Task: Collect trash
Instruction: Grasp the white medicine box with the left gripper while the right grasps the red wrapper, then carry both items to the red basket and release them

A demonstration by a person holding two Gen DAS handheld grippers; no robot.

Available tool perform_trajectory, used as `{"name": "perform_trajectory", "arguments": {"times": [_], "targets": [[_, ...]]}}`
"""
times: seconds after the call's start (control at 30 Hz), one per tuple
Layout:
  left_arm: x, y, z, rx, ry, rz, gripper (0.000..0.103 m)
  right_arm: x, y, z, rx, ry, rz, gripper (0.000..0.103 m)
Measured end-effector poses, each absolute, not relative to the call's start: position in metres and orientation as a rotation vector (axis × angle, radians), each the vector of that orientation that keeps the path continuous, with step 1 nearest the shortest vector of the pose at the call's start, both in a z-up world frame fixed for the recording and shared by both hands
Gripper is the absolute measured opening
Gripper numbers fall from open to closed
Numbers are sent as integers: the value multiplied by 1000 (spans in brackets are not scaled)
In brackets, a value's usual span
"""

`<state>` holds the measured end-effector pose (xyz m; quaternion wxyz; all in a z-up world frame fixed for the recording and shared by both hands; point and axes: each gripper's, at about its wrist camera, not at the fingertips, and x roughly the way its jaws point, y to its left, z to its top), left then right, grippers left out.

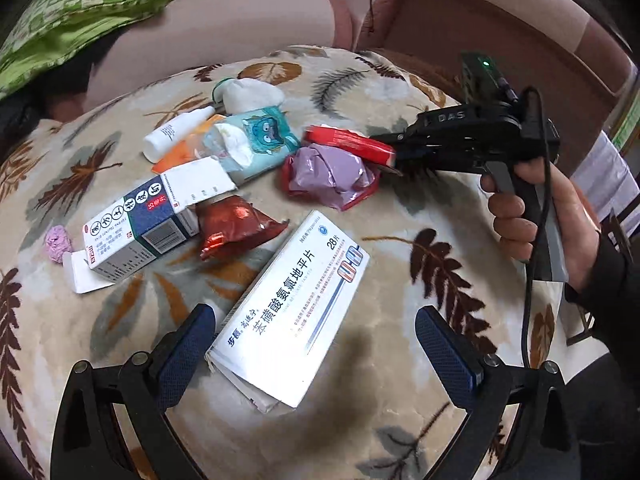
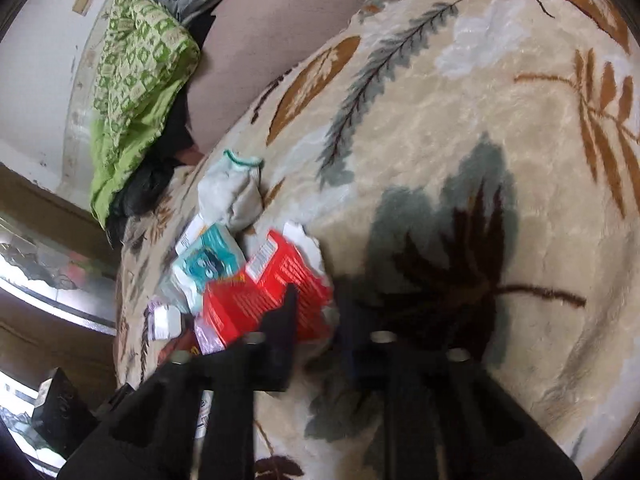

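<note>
Between the left gripper's [image 1: 316,356] widely parted blue-padded fingers [image 1: 182,346], a flat white cardboard medicine box with blue print [image 1: 290,304] is lying on the cream leaf-patterned plush blanket [image 1: 400,280], with nothing pressing on it yet. Beyond those fingers a white-and-navy carton [image 1: 140,232], a crumpled red foil wrapper [image 1: 236,228], a small pink paper ball [image 1: 59,243], a white plastic bottle [image 1: 176,134], a teal cartoon pouch [image 1: 256,144] and a mauve plastic bag [image 1: 330,174] are sitting scattered, so nearly all the collecting looks still to be done. Far right of them, a hand [image 1: 532,216] is holding the right gripper [image 1: 394,152], whose fingers are pinching together on a red crumpled wrapper [image 1: 344,140] above the mauve bag.

Through the right wrist view, the dark, blurred fingers [image 2: 286,312] are standing close together at the red wrapper's [image 2: 268,292] near edge, the pile trailing off to their left toward the blanket's edge. Right of and beyond them, bare blanket [image 2: 480,120] is giving ample room to lift away; no bin is showing.
</note>
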<state>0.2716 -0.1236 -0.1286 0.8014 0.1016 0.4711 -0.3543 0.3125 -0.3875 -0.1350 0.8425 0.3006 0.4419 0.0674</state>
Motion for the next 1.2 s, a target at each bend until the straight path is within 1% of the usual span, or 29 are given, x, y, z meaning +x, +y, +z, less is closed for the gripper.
{"name": "perform_trajectory", "arguments": {"times": [0.07,0.17,0.2,0.23,0.27,0.37,0.53,0.7,0.83,0.97,1.2], "targets": [[271,-127,-128,236,1017,-724,101,309,-385,-133,619,938,133,6],[274,-134,-134,278,1020,-652,95,305,-382,-125,597,929,129,4],[275,-137,-136,298,1018,-631,91,304,-381,-123,585,926,122,4],[275,-140,-139,317,1016,-613,84,302,-381,-119,579,919,117,4],[275,-142,-140,332,1017,-599,79,300,-382,-116,581,909,116,3],[272,-143,-140,356,1004,-594,75,295,-386,-104,577,875,111,2],[262,-142,-130,374,966,-606,65,285,-391,-85,577,821,111,2],[252,-132,-106,344,932,-591,64,271,-385,-63,551,774,119,2],[231,-111,-71,283,872,-555,63,247,-374,-36,530,726,142,2],[202,-85,-36,181,809,-476,63,208,-354,-6,516,668,188,2],[121,-50,-2,96,704,-440,64,118,-329,25,466,572,242,2]]}}
